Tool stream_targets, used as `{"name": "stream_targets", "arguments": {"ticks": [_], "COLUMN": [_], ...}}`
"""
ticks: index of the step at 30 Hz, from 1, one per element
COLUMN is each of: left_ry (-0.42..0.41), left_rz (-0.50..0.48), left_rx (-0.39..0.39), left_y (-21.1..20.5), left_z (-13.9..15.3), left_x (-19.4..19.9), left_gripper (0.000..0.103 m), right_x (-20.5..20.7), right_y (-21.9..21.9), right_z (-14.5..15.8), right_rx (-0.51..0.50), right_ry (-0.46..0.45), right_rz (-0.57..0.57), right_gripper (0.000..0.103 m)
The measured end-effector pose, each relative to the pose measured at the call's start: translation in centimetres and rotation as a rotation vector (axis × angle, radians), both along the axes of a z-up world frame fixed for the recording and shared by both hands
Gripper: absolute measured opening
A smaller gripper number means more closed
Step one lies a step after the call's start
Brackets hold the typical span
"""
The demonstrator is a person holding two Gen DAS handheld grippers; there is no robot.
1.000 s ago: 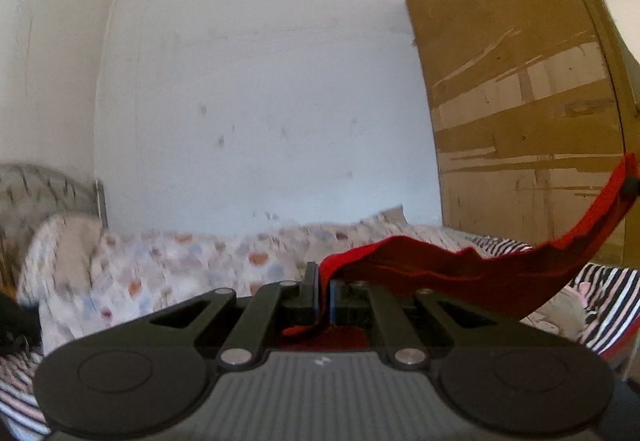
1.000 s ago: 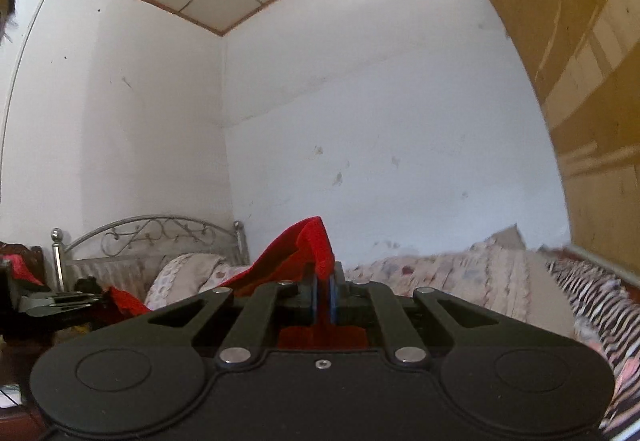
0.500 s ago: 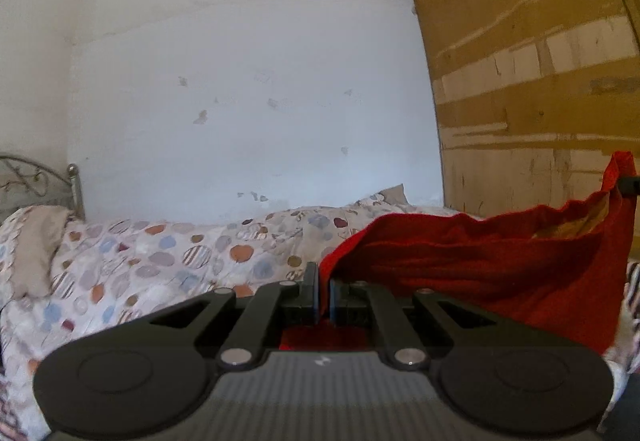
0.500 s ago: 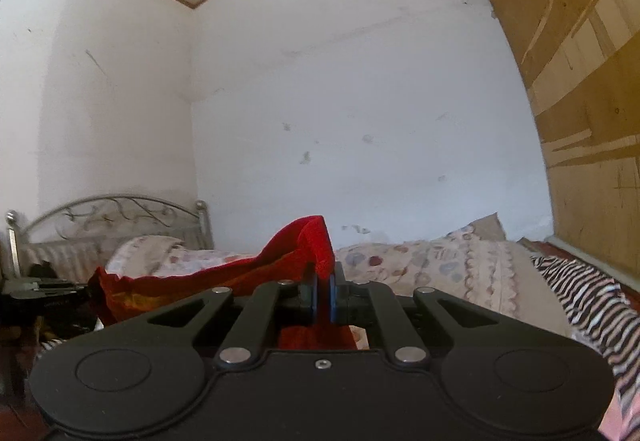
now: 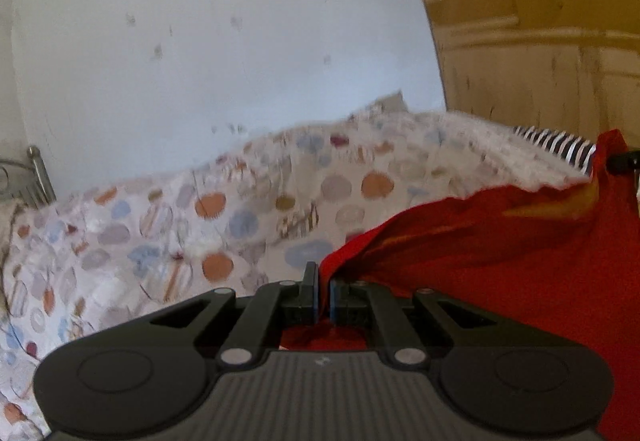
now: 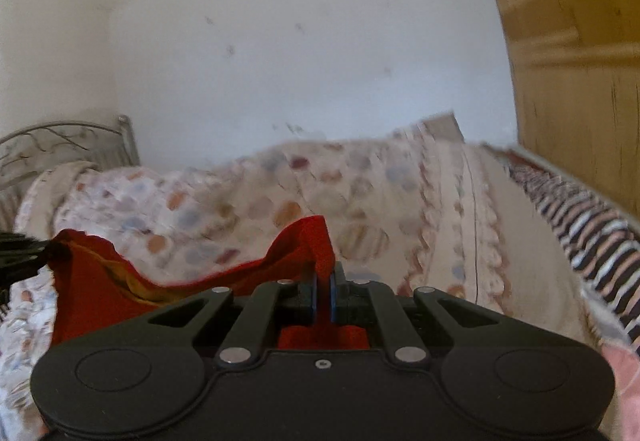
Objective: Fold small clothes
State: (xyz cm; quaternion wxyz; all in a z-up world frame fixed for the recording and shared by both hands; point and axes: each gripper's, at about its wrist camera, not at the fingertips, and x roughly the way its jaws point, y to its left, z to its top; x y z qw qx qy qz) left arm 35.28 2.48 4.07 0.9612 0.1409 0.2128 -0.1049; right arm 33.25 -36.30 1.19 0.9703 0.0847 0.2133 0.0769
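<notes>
A small red cloth garment (image 5: 500, 253) with a yellowish inner lining is hanging stretched in the air above the bed, held at two points along its upper edge. The left tongs (image 5: 324, 295) are pinching one corner of it, their black fingers pressed together on the fabric, and from there the cloth is running off to the right, where the left wrist view is catching the tip of the right tongs (image 5: 624, 160) gripping the far corner. The right wrist view is showing the same hold from the other end: the right tongs (image 6: 323, 295) are squeezing a peak of the red fabric (image 6: 180, 289), which is sagging away to the left toward the dark, blurred shape of the left tongs (image 6: 20, 253) at the frame edge. Beneath the garment, a pale bedspread printed with orange, blue and grey ovals (image 5: 200, 225) is covering the bed. Only the right wrist view is showing the curled metal headboard (image 6: 60, 145) clearly, along with the full black-and-white striped cloth (image 6: 592, 241) by the brown wooden wardrobe (image 6: 580, 61); the left view is catching just a sliver of the stripes (image 5: 556, 145). Both views are blurred.
</notes>
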Motion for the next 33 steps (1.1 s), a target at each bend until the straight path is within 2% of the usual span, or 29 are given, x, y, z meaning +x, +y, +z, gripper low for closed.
{"name": "stream_targets", "arguments": {"ticks": [5, 8, 13, 17, 19, 21, 23, 24, 25, 27, 28, 30, 33], "left_ry": [0.103, 0.136, 0.187, 0.266, 0.299, 0.316, 0.302, 0.27, 0.235, 0.165, 0.152, 0.134, 0.158], "left_rz": [0.018, 0.025, 0.013, 0.027, 0.038, 0.032, 0.041, 0.075, 0.107, 0.151, 0.15, 0.146, 0.107], "left_rx": [0.0, 0.0, -0.01, -0.141, -0.224, -0.276, -0.287, -0.267, -0.241, -0.176, -0.162, -0.167, -0.199], "left_y": [0.4, 0.6, 0.6, 2.4, 3.6, 4.6, 5.5, 5.9, 6.2, 6.6, 6.7, 7.1, 7.0], "left_z": [-3.3, -4.4, -5.3, -5.4, -5.3, -5.1, -4.6, -4.2, -3.8, -3.0, -2.6, -1.8, -1.9], "left_x": [3.1, 4.1, 5.2, 6.2, 6.5, 6.5, 6.3, 6.0, 5.7, 4.9, 4.6, 3.7, 1.9], "left_gripper": [0.005, 0.006, 0.007, 0.009, 0.014, 0.017, 0.041, 0.062, 0.074, 0.08, 0.088, 0.1, 0.103], "right_x": [4.0, 5.0, 5.7, 5.9, 5.9, 6.0, 6.1, 6.1, 6.2, 6.4, 6.5, 6.5, 6.3], "right_y": [-0.5, 0.0, 0.0, -0.2, -0.2, -0.2, -0.2, -0.1, -0.2, -0.3, -0.4, -0.6, -0.9], "right_z": [-3.5, -4.9, -6.2, -6.7, -6.7, -6.8, -6.9, -6.9, -7.0, -7.3, -7.4, -7.6, -7.5], "right_rx": [0.03, -0.014, -0.014, -0.013, -0.012, -0.014, -0.018, -0.019, -0.021, -0.026, -0.025, -0.012, 0.002], "right_ry": [0.105, 0.128, 0.161, 0.175, 0.177, 0.179, 0.182, 0.186, 0.191, 0.201, 0.205, 0.208, 0.201], "right_rz": [-0.018, -0.007, -0.014, -0.02, -0.021, -0.021, -0.022, -0.021, -0.02, -0.02, -0.022, -0.027, -0.029], "right_gripper": [0.005, 0.005, 0.006, 0.006, 0.006, 0.006, 0.007, 0.007, 0.008, 0.009, 0.01, 0.012, 0.018]}}
